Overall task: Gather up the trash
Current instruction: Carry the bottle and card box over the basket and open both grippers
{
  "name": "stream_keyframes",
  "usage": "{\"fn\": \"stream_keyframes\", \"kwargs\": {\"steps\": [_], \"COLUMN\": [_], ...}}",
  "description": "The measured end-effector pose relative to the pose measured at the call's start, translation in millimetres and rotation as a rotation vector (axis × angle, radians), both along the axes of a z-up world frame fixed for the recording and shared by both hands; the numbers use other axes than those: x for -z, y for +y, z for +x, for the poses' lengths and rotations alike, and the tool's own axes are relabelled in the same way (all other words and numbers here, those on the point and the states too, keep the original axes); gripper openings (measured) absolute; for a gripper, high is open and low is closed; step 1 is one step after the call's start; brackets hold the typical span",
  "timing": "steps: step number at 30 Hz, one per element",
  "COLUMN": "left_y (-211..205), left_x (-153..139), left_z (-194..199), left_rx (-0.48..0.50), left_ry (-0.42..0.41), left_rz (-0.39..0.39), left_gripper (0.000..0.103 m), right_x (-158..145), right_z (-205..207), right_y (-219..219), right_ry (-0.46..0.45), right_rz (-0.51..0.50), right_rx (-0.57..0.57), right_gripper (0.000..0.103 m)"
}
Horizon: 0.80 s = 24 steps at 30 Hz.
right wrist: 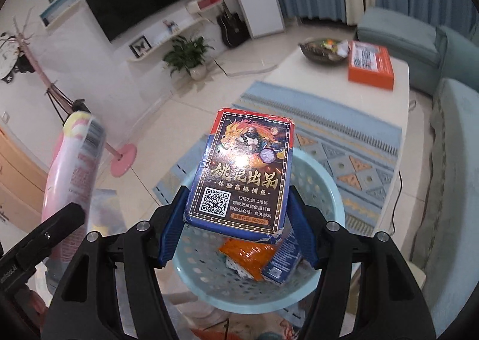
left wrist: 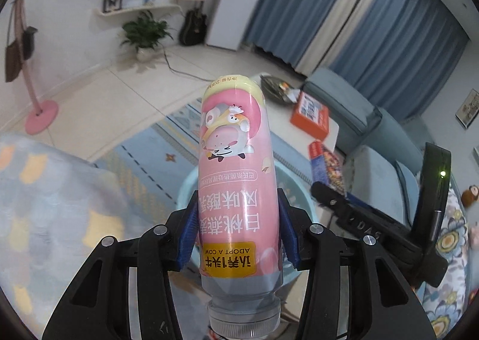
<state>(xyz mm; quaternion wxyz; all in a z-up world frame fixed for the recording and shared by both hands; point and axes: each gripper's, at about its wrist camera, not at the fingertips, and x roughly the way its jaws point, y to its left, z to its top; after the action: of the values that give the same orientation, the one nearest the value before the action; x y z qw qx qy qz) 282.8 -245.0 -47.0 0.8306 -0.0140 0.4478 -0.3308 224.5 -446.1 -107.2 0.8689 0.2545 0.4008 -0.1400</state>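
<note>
The left gripper [left wrist: 238, 220] has its blue pads [left wrist: 189, 238] pressed on both sides of a pink bottle [left wrist: 235, 178], about a third open w/ the bottle filling the gap. The bottle is gripped low on its body, grey cap end toward the camera, base pointing out into the room (label reads upside down from here).

The right gripper [right wrist: 236, 226] is clamped on a dark card box [right wrist: 245, 172], roughly half open, pads on the box's two long edges. The box has a dragon picture and a QR code on its face. It hangs right above a light-blue basket [right wrist: 323, 187] on the floor. In the basket: an orange wrapper [right wrist: 248, 259] and a blue packet [right wrist: 281, 262] lying against each other. In the left view the basket rim shows just behind the bottle, so the bottle is over or just beside it, can't say which.

The pink bottle also shows at the left edge of the right view, near the box but apart.

Further out: a patterned blue rug [right wrist: 344, 142] under the basket, a white table [right wrist: 329, 76] w/ an orange box [right wrist: 371, 64] and a dark bowl [right wrist: 323, 51] on it, a pale blue sofa [right wrist: 449, 136] beside that. Far wall has a TV [right wrist: 137, 1], a potted plant [right wrist: 188, 55], a guitar [right wrist: 233, 27] and a pink coat stand [right wrist: 122, 160].
</note>
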Motion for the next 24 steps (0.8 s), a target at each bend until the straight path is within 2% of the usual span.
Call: {"fn": "stream_keyframes", "kwargs": {"steps": [6,10,16,24], "left_y": [-26,-28,-22,27], "left_x": [29,32,18,-31], "left_z": [8,9,-7,-52], "left_rx": [0.014,0.012,-0.003,-0.053], "left_ry": [0.026,0.015,-0.037,-0.174], "left_rz": [0.036,0.029,0.029,-0.01], "left_gripper": [0.048,0.06,0.064,0.07], "right_x": [21,19,4,-38], "right_z": [0,-3,-15,-40], "right_y": [-9,-9,-5,35], "right_ry": [0.044,0.032,0.002,-0.092], "right_rz": [0.014,0.005,-0.011,-0.072], "right_rx": [0.024,0.024,0.015,-0.058], "right_gripper": [0.063,0.063,0.063,0.063]}}
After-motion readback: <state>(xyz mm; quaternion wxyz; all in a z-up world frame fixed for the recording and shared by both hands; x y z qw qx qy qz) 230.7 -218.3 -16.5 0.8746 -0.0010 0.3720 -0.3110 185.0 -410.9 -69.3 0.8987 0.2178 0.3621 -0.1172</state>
